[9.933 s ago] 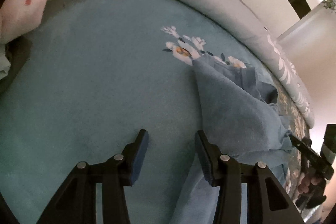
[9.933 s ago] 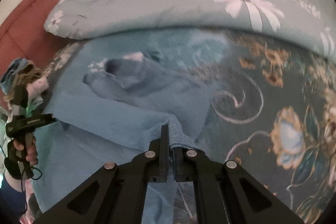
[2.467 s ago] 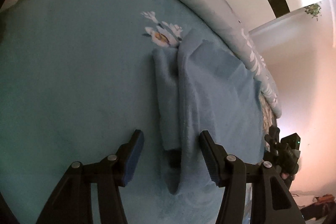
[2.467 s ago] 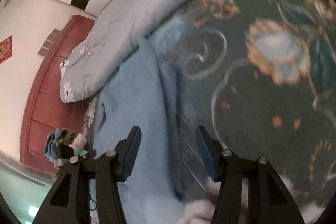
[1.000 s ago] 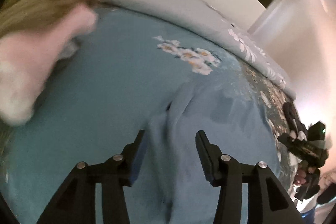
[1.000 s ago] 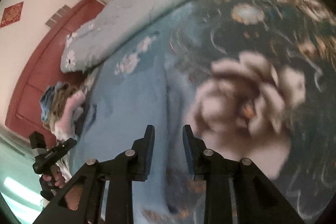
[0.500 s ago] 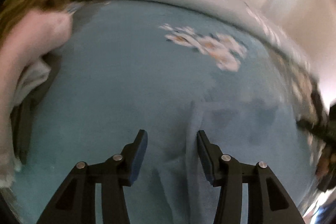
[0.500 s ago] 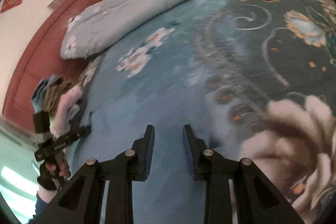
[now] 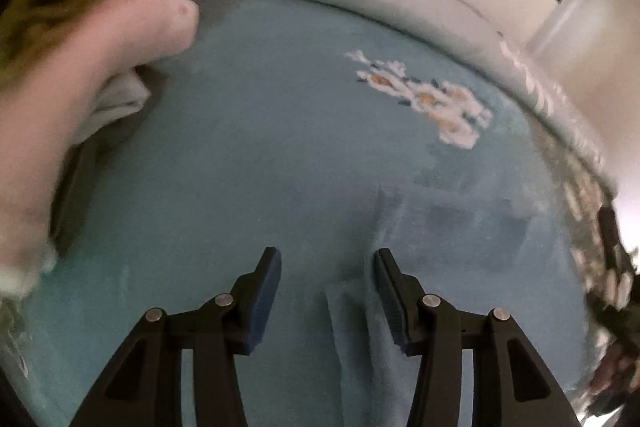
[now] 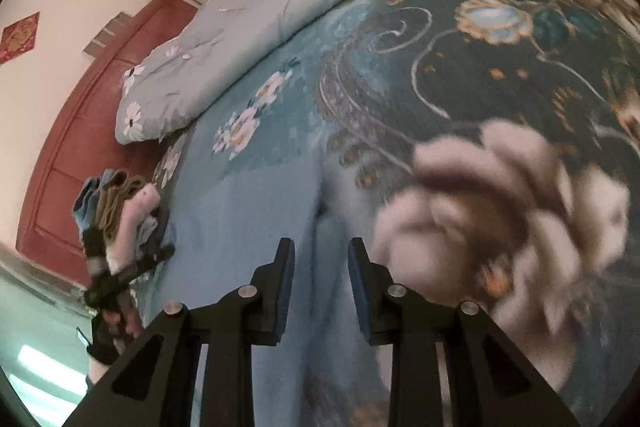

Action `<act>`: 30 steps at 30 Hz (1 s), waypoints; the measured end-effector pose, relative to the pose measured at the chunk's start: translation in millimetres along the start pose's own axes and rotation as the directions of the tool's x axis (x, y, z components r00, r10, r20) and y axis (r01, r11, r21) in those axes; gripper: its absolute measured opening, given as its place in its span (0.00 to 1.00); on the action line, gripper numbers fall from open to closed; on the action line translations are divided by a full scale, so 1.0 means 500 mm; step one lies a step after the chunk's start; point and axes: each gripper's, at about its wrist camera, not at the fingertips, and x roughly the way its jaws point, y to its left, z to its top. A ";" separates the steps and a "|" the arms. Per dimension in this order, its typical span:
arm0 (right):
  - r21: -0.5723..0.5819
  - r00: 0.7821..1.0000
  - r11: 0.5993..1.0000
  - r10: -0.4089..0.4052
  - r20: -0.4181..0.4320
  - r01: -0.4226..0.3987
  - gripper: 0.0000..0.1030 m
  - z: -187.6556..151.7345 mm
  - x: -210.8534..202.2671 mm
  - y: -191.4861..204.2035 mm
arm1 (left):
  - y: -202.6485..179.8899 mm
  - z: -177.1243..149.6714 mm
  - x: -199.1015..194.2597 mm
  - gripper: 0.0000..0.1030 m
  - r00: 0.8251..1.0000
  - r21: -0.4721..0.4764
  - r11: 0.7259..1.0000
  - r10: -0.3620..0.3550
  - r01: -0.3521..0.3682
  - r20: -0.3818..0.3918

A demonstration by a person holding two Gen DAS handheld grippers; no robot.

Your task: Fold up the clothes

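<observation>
Now that the blue garment [image 9: 440, 247] lies flat on the bed [image 10: 500, 75], released, both tools hover spread, left tool [image 9: 326, 283] and right tool [image 10: 320, 275] gripping nothing; another fold seems next.

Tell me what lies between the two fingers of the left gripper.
Between the fingers of the left gripper, the left wrist view shows a folded edge of the blue garment, untouched, lying on the bed cover.

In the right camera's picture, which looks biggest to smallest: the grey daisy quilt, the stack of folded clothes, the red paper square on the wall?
1. Grey daisy-print quilt
2. Stack of folded clothes
3. Red paper square

Differing distances leave true sizes unsure.
</observation>
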 end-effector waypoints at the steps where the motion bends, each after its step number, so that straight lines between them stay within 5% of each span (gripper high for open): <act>1: -0.007 1.000 1.000 0.004 -0.009 -0.004 0.28 -0.016 -0.007 -0.005 | -0.013 -0.011 -0.021 0.50 1.000 0.020 1.000 -0.007 0.007 0.014; 5: -0.017 0.996 0.998 0.053 -0.078 -0.054 0.30 -0.065 0.001 -0.015 | -0.095 -0.051 -0.094 0.50 0.981 0.096 0.979 -0.188 0.182 0.050; 10: 0.036 0.989 0.992 0.126 -0.076 -0.123 0.32 -0.075 0.031 -0.005 | -0.183 -0.112 -0.091 0.50 0.953 0.130 0.945 -0.302 0.300 -0.004; 13: 0.087 0.985 0.984 0.163 -0.061 -0.157 0.32 -0.079 0.041 -0.010 | -0.216 -0.182 -0.054 0.46 0.943 0.109 0.937 -0.325 0.332 -0.072; 15: 0.108 0.982 0.979 0.177 -0.059 -0.170 0.32 -0.082 0.038 -0.009 | -0.219 -0.217 -0.044 0.21 0.936 0.092 0.933 -0.343 0.349 -0.074; 19: 0.121 0.983 0.977 0.182 -0.020 -0.178 0.32 -0.089 0.002 -0.012 | -0.208 -0.249 -0.041 0.10 0.930 0.049 0.929 -0.364 0.367 -0.056; 23: 0.120 0.983 0.977 0.181 -0.029 -0.176 0.33 -0.096 -0.002 -0.011 | -0.237 -0.259 -0.023 0.09 0.927 0.075 0.926 -0.365 0.371 -0.080; 26: 0.133 0.986 0.980 0.158 -0.055 -0.150 0.33 -0.102 0.023 -0.014 | -0.247 -0.272 -0.022 0.09 0.905 0.054 0.905 -0.417 0.422 -0.084; 30: 0.180 0.985 0.970 0.168 -0.025 -0.161 0.33 -0.099 0.033 -0.015 | -0.251 -0.291 0.005 0.09 0.914 0.057 0.917 -0.385 0.394 -0.126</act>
